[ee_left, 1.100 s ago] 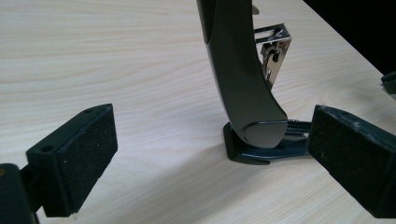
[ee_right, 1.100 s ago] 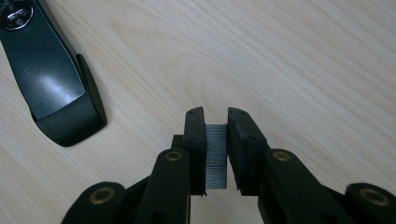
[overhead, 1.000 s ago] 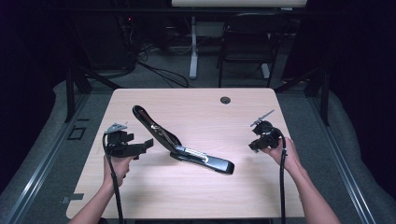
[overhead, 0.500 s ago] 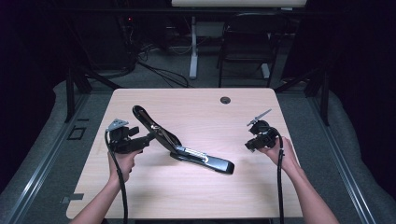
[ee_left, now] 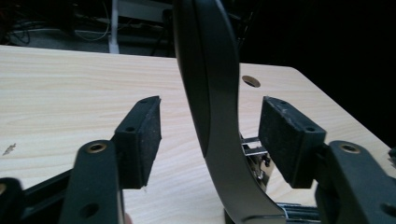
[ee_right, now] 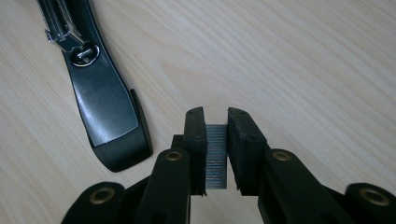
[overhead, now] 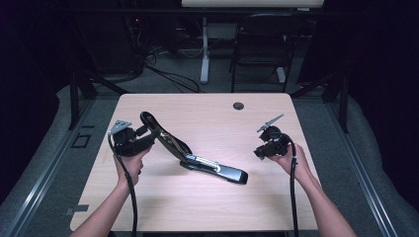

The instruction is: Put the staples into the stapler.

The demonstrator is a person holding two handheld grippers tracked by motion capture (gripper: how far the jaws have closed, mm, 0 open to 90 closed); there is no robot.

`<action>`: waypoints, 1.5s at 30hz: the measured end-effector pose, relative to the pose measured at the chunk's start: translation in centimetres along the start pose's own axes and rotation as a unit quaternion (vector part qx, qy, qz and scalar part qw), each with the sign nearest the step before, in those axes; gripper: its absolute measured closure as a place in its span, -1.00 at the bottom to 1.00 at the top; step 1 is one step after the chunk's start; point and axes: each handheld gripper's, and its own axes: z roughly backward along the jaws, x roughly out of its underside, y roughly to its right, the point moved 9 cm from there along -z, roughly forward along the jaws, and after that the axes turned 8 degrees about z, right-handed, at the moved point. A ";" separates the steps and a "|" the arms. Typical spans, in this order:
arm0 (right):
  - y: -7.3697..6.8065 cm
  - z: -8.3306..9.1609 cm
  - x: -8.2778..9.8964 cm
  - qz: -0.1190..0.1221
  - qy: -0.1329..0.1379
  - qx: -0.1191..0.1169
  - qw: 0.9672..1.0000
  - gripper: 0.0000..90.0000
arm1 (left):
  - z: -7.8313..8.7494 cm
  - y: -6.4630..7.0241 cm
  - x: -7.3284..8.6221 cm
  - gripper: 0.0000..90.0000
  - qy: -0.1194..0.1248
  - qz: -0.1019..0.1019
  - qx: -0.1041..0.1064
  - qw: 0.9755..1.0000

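Since the earlier frames, the left gripper (overhead: 148, 134) has advanced from the tabletop's (overhead: 207, 207) left edge to the stapler's raised arm, while the right gripper (overhead: 260, 152) has barely shifted. Stapler (overhead: 197, 158) lies swung open near the tabletop's centre: base flat, metal staple channel exposed, upper arm (ee_left: 210, 116) rising toward the left. Left gripper is released, its jaws straddling that arm with clearance on both sides. Right gripper is clenched on a strip of staples (ee_right: 215, 156), held just above the wood near the base's rounded end (ee_right: 112, 135).

Risks, as judged: closing on the curved, smooth arm may let it slip or drag the base sideways. Too hard a pinch could break the staple strip apart, and misalignment with the narrow channel would jam loading.
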 end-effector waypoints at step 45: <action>-3.5 0.1 -5.1 0.043 0.054 -0.035 0.997 0.74 | -1.0 0.3 0.1 0.42 -0.001 -0.016 -0.002 1.000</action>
